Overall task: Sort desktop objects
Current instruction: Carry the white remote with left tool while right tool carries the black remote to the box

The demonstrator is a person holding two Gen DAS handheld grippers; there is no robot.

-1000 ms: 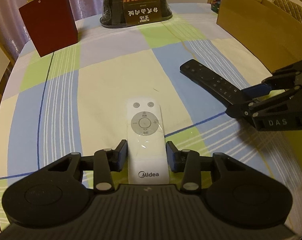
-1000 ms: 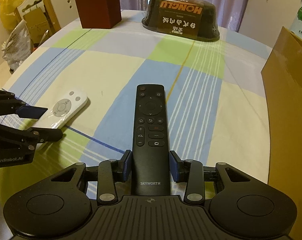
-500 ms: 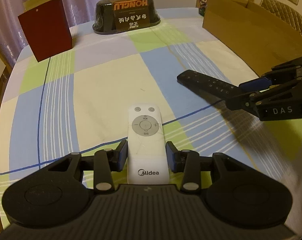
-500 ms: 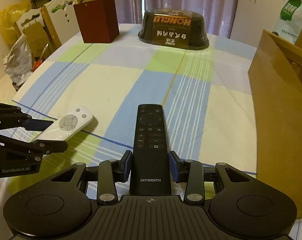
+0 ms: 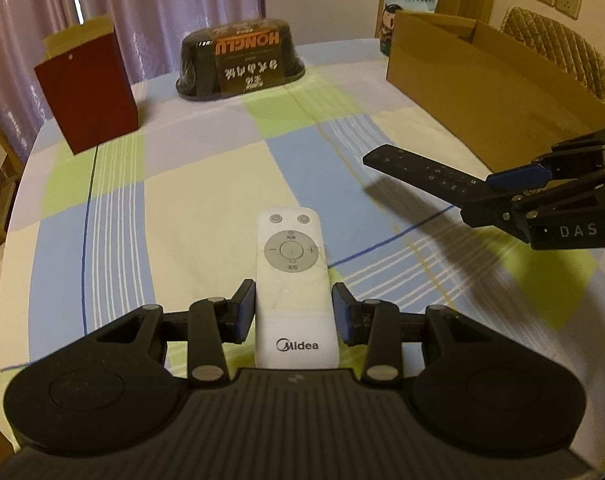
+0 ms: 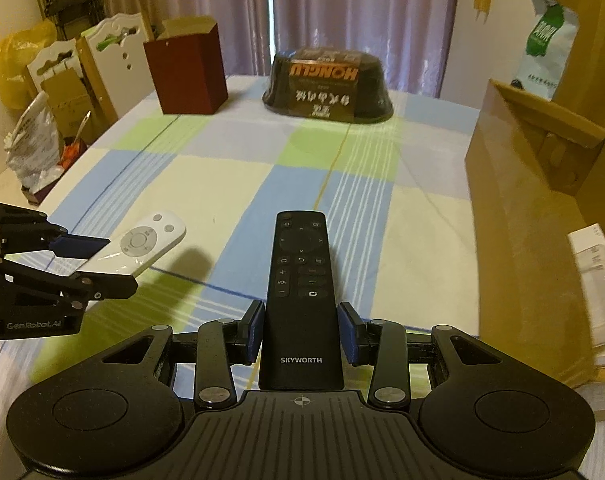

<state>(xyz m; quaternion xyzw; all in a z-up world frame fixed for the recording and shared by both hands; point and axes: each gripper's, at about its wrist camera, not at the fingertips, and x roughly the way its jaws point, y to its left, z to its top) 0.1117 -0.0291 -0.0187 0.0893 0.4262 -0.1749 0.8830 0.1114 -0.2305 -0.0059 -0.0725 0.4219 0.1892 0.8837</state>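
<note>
Paper bag (image 5: 87, 92) far left on table (image 5: 206, 184), wrapped loaf (image 5: 240, 65) behind centre, cardboard box (image 5: 490, 88) right

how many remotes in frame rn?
2. The white remote is clamped in the left gripper; the black remote is clamped in the right gripper. Both are off the table. The cardboard box may hide more.

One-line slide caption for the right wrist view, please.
Right tongs hold a black Skyworth remote lifted over the checked tablecloth; left tongs carry a white remote alongside.
</note>
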